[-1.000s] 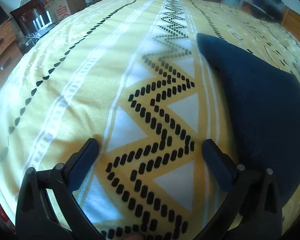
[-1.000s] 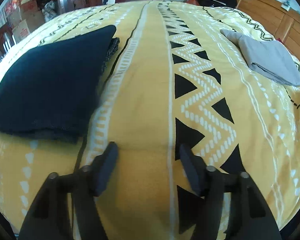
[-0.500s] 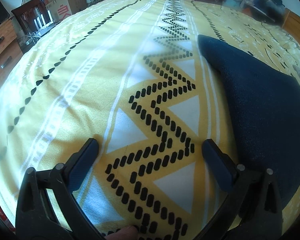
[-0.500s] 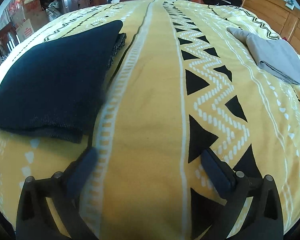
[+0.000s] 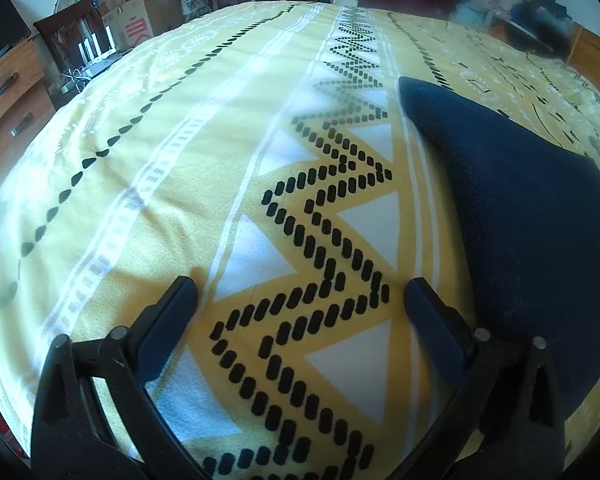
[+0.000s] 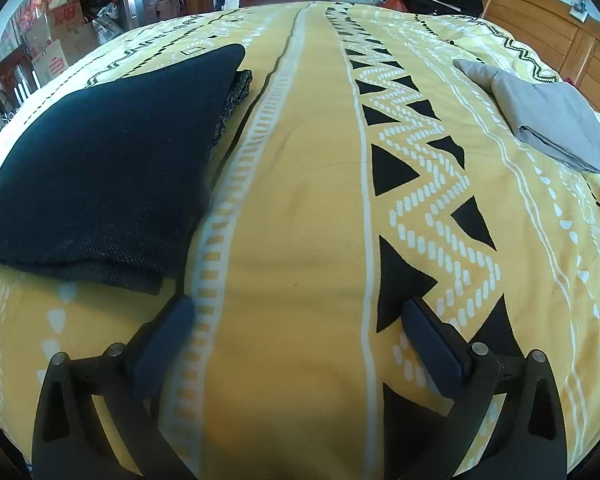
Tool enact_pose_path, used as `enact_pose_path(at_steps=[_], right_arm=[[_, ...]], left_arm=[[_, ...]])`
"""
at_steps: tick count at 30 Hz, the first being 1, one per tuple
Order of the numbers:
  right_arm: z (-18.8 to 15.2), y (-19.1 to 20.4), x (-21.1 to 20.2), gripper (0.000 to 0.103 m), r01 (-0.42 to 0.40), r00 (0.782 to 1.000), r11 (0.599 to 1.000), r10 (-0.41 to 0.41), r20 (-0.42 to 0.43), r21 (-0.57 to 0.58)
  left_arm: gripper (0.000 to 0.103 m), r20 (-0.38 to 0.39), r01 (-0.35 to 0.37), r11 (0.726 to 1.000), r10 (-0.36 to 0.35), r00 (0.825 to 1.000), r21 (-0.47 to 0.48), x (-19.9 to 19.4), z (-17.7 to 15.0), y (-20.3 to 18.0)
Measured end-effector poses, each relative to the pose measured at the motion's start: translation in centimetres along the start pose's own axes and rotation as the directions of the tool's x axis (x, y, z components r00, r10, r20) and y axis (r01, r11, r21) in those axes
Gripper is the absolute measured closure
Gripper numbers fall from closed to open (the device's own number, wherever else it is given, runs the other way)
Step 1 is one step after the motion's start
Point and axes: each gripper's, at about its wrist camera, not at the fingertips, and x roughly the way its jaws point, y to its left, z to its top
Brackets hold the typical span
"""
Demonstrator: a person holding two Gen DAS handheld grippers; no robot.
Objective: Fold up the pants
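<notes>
The pants (image 6: 100,168) lie folded into a dark blue stack on the bed (image 6: 300,220), toward its left side as my right camera sees it and well short of the far edge. Judging by that tidy shape, the folding looks nearly or wholly done.

The main risk, I think, is disturbing the stack. My right gripper (image 6: 296,320) hangs just beside the near corner of the pants, and its left finger (image 6: 164,336) sits close to the lower layers that peek out there. A careless sweep could catch that edge and drag the top fold open. My left gripper (image 5: 300,304) has the pants (image 5: 520,220) just beside its right finger (image 5: 432,320), so the same goes on that side. Either gripper could also snag the soft bedspread and pull a wrinkle under the stack.

Both grippers stand wide apart with nothing between their fingers except bare bedspread; neither holds or presses on anything. A grey folded cloth (image 6: 548,128) rests well apart, toward the right edge.
</notes>
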Motion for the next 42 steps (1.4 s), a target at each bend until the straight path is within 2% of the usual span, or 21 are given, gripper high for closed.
enact_pose_path(at_steps=[42], right_arm=[[1.0,0.1,1.0,0.0,0.042,0.999,0.999,-0.042,0.007,-0.008]], left_arm=[[0.0,0.0,0.003,1.0,-0.003,1.0,0.007,0.2,0.2,0.0]])
